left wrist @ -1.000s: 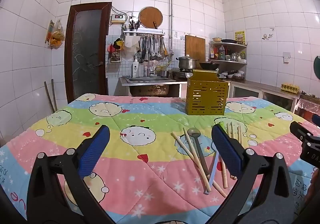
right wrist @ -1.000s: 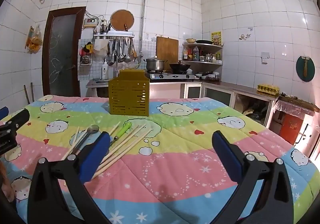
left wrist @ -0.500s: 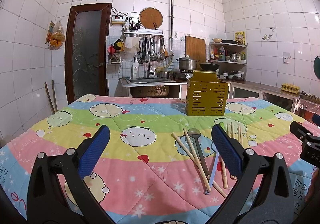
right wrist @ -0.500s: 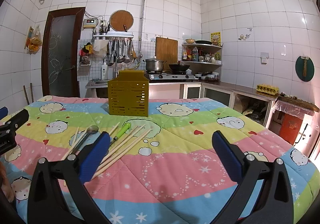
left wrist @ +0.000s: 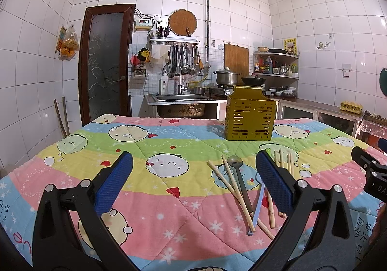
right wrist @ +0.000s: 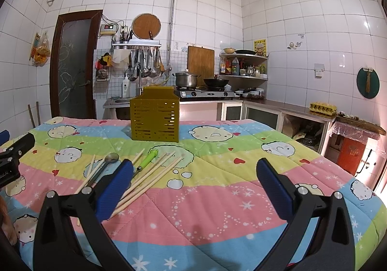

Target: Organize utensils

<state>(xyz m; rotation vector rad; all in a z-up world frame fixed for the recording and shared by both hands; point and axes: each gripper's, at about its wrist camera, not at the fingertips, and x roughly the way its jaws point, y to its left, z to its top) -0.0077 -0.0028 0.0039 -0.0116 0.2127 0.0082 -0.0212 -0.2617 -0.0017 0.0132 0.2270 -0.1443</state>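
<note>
A yellow slotted utensil holder stands upright on the quilt-covered table. In front of it lie loose utensils: wooden chopsticks, a metal spoon, a green-handled tool and a pale blue stick. My left gripper hovers open above the quilt, left of the pile, with nothing between its blue pads. Over the table's right half my right gripper is open and empty, the pile beside its left finger.
The colourful cartoon quilt covers the whole table. Behind it are a sink, a stove with pots, shelves and tiled walls. A dark door stands at the back left. Each gripper's body shows at the other view's edge.
</note>
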